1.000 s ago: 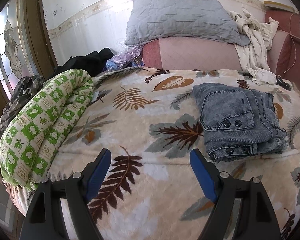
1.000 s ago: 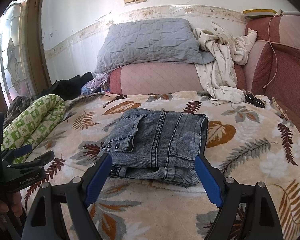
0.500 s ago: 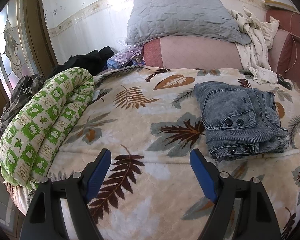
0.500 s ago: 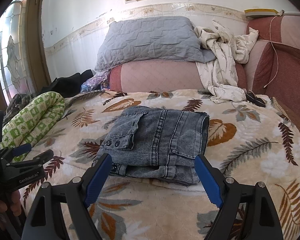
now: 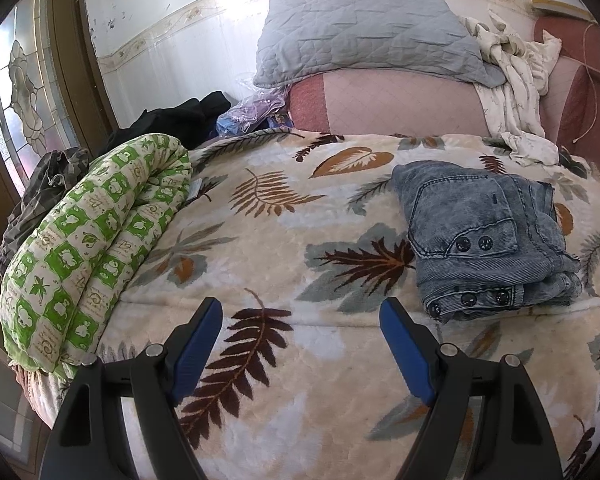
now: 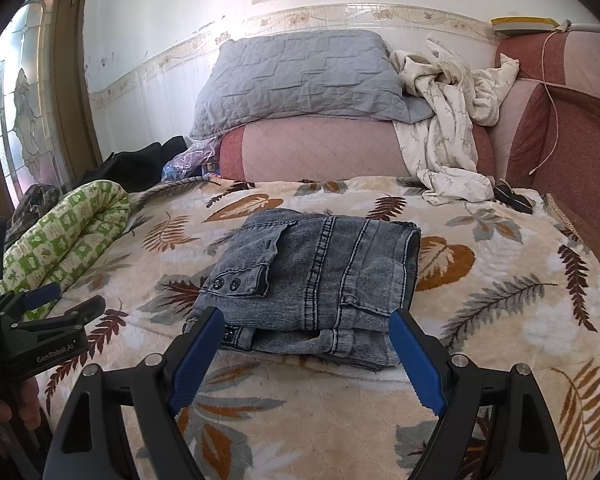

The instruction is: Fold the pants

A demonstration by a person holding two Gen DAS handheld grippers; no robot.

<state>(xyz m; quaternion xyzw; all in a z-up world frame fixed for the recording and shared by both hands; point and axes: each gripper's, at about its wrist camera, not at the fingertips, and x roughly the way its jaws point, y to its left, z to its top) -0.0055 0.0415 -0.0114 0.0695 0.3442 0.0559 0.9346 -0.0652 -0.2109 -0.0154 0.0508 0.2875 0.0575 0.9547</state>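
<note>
Grey-blue denim pants (image 6: 320,276) lie folded in a compact stack on the leaf-print blanket (image 6: 500,300). In the left wrist view the pants (image 5: 484,236) lie at the right. My right gripper (image 6: 304,318) is open and empty, just in front of the stack's near edge, apart from it. My left gripper (image 5: 300,308) is open and empty over bare blanket (image 5: 260,264), left of the pants. The left gripper also shows at the left edge of the right wrist view (image 6: 60,300).
A rolled green-and-white quilt (image 5: 84,248) lies along the bed's left edge. A grey pillow (image 6: 300,80) and a crumpled white garment (image 6: 448,120) sit on the pink headboard cushion at the back. Dark clothes (image 5: 172,120) are piled at the back left. A red sofa arm (image 6: 572,152) stands at the right.
Both grippers have pulled back slightly from the folded pants and stay open. The pants have not moved.
</note>
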